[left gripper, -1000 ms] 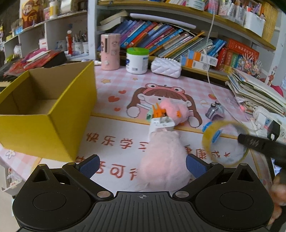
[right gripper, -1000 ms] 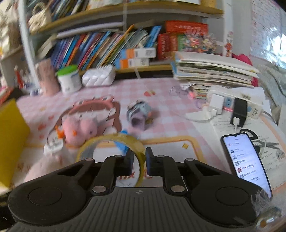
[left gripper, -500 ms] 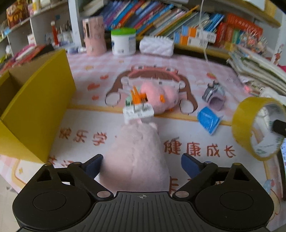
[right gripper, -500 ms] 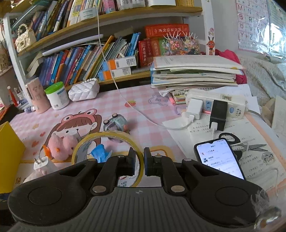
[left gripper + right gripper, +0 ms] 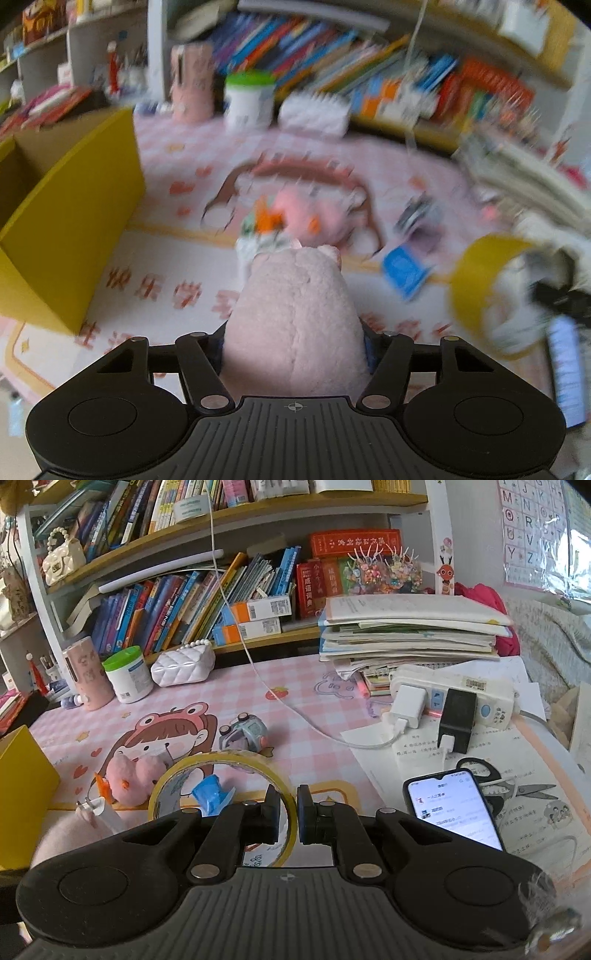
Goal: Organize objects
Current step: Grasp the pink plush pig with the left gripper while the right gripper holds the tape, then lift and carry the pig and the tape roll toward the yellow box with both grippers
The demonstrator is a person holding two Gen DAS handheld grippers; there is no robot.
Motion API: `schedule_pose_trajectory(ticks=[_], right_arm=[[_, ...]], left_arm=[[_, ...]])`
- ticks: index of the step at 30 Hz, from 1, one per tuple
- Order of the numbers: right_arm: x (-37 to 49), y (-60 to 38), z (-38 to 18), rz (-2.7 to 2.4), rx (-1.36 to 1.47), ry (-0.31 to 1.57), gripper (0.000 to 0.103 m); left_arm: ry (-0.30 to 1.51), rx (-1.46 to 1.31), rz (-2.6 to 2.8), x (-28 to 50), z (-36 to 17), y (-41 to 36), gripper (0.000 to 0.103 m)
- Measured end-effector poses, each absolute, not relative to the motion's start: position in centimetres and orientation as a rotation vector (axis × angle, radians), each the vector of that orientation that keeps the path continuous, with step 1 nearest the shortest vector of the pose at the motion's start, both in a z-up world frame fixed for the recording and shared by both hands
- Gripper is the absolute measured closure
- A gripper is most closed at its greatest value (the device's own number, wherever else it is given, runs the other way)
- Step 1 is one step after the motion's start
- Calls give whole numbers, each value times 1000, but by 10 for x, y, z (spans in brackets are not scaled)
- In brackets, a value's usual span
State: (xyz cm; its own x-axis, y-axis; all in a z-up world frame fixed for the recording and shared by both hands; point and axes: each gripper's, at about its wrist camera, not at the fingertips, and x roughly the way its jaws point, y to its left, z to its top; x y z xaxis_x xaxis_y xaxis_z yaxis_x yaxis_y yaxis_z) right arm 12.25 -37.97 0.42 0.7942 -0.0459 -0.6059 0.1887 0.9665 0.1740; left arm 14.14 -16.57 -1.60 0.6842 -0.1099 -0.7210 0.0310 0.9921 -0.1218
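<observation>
A pale pink plush (image 5: 295, 317) is sitting between the left gripper (image 5: 293, 341) jaws as they are closing on its sides; the right gripper (image 5: 287, 812) is pinching the tape roll (image 5: 221, 771) rim — clamped tight.

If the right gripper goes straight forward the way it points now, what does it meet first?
Apart from the yellow tape roll the right gripper already holds, probably the blue crumpled wrapper on the mat; depth is uncertain.

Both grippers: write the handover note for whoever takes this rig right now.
Left gripper: jaws closing on the pale pink plush, which sits between them.
Right gripper: shut on the wall of the yellow tape roll, held off the mat.
Yellow box: open, at the left of the desk; its inside is mostly out of view.
Left on the mat: small pink plush, white plug, blue wrapper, toy car.
Next, probably: box the plush and tape.
</observation>
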Motion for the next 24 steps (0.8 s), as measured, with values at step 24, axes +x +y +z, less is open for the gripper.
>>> schedule_pose_trajectory(ticks=[24], right_arm=[[98,-318,19,-47,215,625,94]], left_arm=[[600,-145,-37,82,25,-102,42]])
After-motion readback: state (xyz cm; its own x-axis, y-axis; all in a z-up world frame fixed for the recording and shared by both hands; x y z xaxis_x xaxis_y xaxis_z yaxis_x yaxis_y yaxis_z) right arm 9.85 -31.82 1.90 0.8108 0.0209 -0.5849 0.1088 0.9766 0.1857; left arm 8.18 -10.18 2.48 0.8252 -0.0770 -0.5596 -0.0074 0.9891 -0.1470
